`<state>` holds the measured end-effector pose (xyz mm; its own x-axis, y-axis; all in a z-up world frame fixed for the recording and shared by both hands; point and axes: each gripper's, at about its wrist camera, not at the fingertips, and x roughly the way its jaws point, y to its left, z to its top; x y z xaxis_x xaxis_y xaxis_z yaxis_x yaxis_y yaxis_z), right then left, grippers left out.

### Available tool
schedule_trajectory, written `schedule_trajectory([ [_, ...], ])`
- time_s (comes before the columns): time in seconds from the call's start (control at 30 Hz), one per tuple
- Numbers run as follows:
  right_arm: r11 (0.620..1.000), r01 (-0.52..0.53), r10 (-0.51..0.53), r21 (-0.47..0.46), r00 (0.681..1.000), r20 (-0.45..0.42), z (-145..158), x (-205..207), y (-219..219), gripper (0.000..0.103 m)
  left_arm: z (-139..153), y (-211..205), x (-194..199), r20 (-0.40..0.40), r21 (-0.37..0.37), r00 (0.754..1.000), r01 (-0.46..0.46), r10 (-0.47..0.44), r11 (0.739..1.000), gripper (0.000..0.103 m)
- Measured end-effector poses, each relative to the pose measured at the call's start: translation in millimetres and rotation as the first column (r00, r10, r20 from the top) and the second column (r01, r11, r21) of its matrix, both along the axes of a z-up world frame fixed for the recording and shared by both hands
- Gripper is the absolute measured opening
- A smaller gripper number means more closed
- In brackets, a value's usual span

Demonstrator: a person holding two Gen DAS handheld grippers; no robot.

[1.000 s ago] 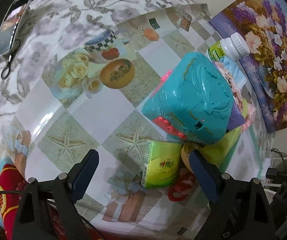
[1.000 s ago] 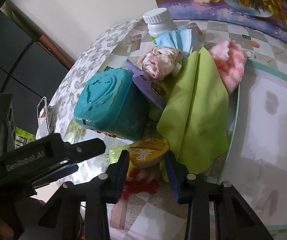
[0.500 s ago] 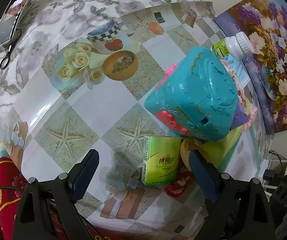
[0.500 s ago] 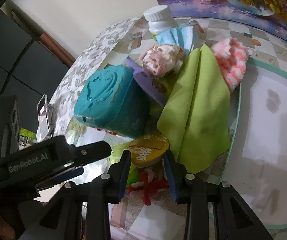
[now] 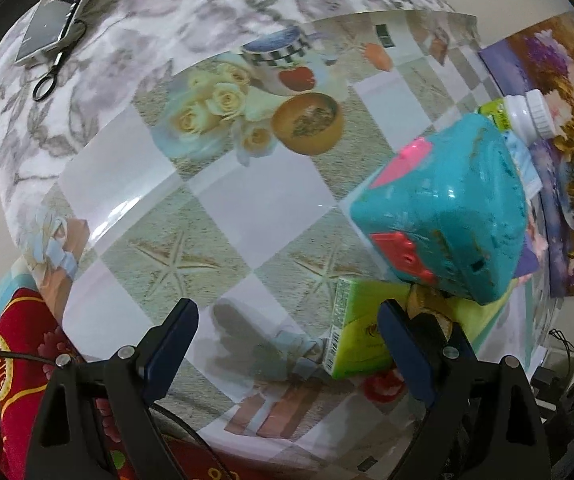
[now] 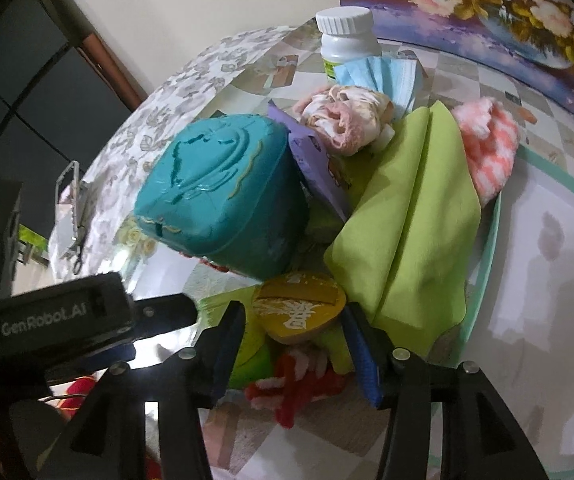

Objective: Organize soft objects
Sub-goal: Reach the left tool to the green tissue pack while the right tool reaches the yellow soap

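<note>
My right gripper (image 6: 293,344) is opening around a yellow padded charm (image 6: 299,312) with a red tassel (image 6: 295,388); its pads stand just off the charm's sides. Behind the charm lie a folded lime-green cloth (image 6: 415,232), a pink-and-white fluffy cloth (image 6: 487,148), a rolled pink-cream cloth (image 6: 343,120) and a blue face mask (image 6: 379,76). My left gripper (image 5: 287,340) hangs open above the tablecloth, holding nothing. A green tissue pack (image 5: 363,328) lies right beside its right finger (image 5: 403,344).
A teal plastic box (image 5: 447,208) with pink clasps leans over the pile, with a purple packet (image 6: 315,160) and a white bottle (image 6: 345,40) behind it. A phone (image 5: 59,12) and scissors (image 5: 53,72) lie at the far left. A pale teal rim (image 6: 491,248) borders the cloths.
The right jaws have widened and let go of the yellow charm. The left gripper has sunk and shifted, so the tissue pack now lies against its right finger.
</note>
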<state>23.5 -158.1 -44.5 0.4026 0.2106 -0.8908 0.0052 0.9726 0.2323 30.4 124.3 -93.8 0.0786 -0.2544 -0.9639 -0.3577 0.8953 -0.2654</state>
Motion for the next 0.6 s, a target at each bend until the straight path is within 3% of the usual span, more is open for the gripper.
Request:
schedule_trajectory([
  [0.2, 0.997, -0.024, 0.024, -0.072, 1.0, 0.002, -7, 7, 11, 0.058, -4, 6, -2, -0.019, 0.0, 0.999, -0.03, 0.03, 1.0, 0.092],
  [0.6, 1.0, 0.025, -0.025, -0.006, 1.0, 0.009, 7, -1, -3, 0.053, 1, -23, 3, 0.002, -0.043, 1.0, 0.029, -0.029, 0.999, 0.092],
])
